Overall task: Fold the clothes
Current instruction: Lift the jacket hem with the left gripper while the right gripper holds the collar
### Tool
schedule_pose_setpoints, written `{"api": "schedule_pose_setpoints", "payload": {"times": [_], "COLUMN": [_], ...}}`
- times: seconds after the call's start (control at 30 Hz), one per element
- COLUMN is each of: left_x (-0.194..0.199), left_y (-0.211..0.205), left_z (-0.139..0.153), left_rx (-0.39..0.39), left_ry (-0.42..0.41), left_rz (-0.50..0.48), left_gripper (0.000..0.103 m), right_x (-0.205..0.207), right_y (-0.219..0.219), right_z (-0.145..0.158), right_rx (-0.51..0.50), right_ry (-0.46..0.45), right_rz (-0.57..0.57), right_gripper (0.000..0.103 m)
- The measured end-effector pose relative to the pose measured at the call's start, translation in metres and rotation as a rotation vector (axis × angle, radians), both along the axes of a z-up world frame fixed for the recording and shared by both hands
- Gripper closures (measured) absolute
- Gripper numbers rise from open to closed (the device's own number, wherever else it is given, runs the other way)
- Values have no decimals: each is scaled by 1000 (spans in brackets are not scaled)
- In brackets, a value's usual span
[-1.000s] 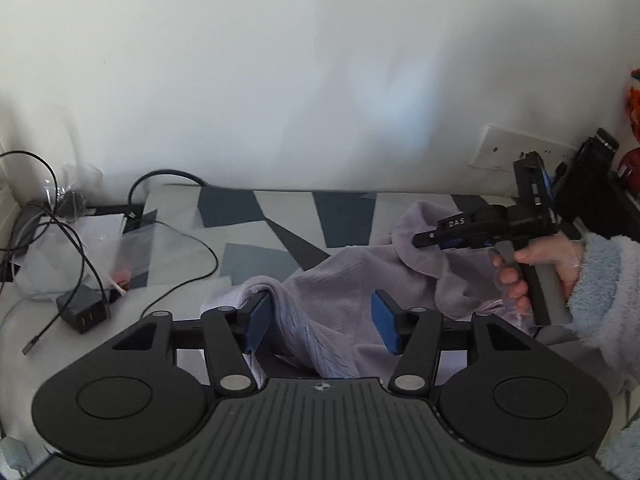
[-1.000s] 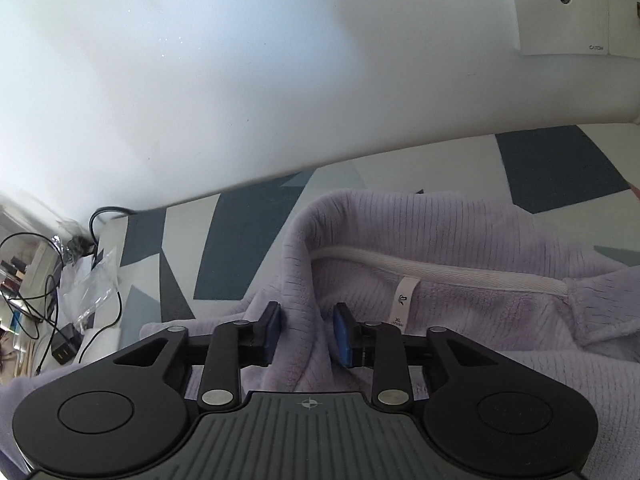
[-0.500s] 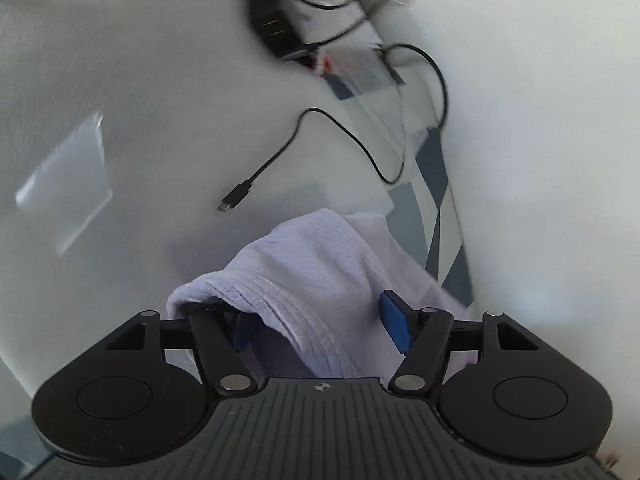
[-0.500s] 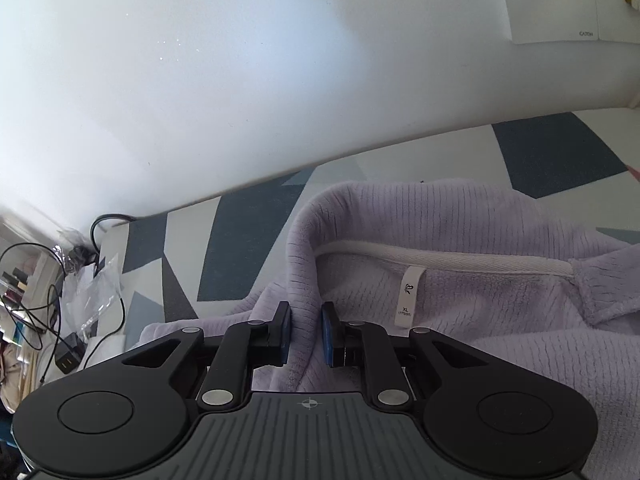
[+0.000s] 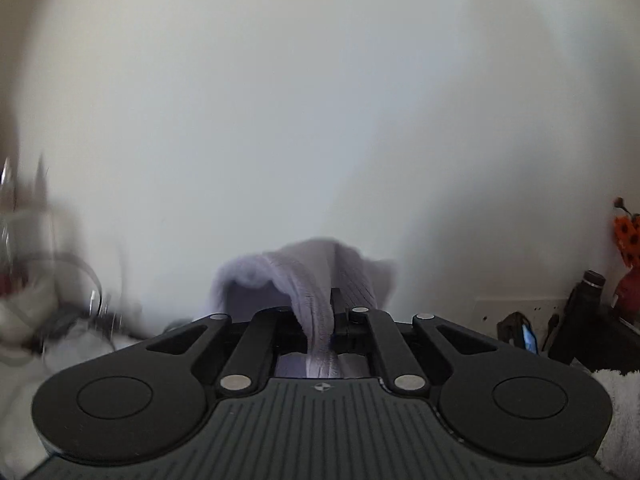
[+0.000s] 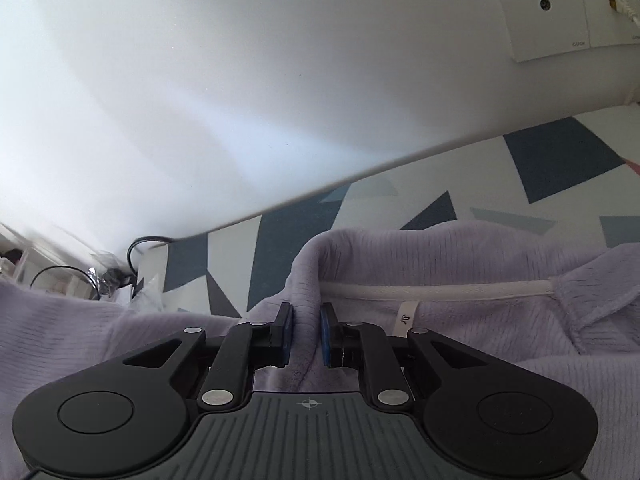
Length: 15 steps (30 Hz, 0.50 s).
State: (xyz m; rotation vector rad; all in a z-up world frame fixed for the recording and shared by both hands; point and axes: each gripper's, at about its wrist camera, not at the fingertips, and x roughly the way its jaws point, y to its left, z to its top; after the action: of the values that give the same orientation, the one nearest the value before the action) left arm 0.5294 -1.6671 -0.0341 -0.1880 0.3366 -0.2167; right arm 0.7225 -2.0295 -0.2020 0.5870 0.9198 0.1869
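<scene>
1. the left gripper (image 5: 326, 330) is pressed together on a fold of the lilac garment (image 5: 312, 280), holding it up in front of the white wall (image 5: 320, 120).
2. the right gripper (image 6: 306, 334) pinches the garment's collar edge (image 6: 306, 280), just left of the neck label (image 6: 405, 318).
3. the rest of the garment lies on the blue-and-white patterned surface (image 6: 288, 236).
4. cables (image 6: 140, 248) sit at the far left.

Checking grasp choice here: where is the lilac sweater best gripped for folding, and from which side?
By the collar fold, from the near side beside the neck label: it stands up as a thick ridge, and the right claw already pinches it.
</scene>
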Motion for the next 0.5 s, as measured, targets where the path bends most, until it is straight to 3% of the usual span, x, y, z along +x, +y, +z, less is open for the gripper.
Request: {"api": "schedule_pose_setpoints", "payload": {"times": [0.13, 0.2, 0.27, 0.37, 0.43, 0.5], "left_x": [16, 12, 4, -6, -4, -4], "left_y": [51, 78, 93, 82, 73, 69], "left_z": [-78, -127, -163, -175, -164, -145], "left_rx": [-149, -171, -174, -85, 12, 60], "left_ry": [351, 525, 669, 742, 742, 725], "left_rz": [235, 353, 404, 335, 280, 186], "left_gripper": [96, 96, 94, 88, 84, 83], "right_x": [-1, -5, -9, -13, -14, -13], "right_y": [-3, -5, -4, 0, 4, 5], "right_z": [-2, -6, -11, -14, -13, -10], "right_rx": [-8, 2, 6, -3, -20, -14], "right_ry": [28, 41, 49, 51, 38, 17], "right_rz": [-22, -28, -20, 9, 26, 38], "right_gripper": [91, 91, 91, 92, 92, 92]}}
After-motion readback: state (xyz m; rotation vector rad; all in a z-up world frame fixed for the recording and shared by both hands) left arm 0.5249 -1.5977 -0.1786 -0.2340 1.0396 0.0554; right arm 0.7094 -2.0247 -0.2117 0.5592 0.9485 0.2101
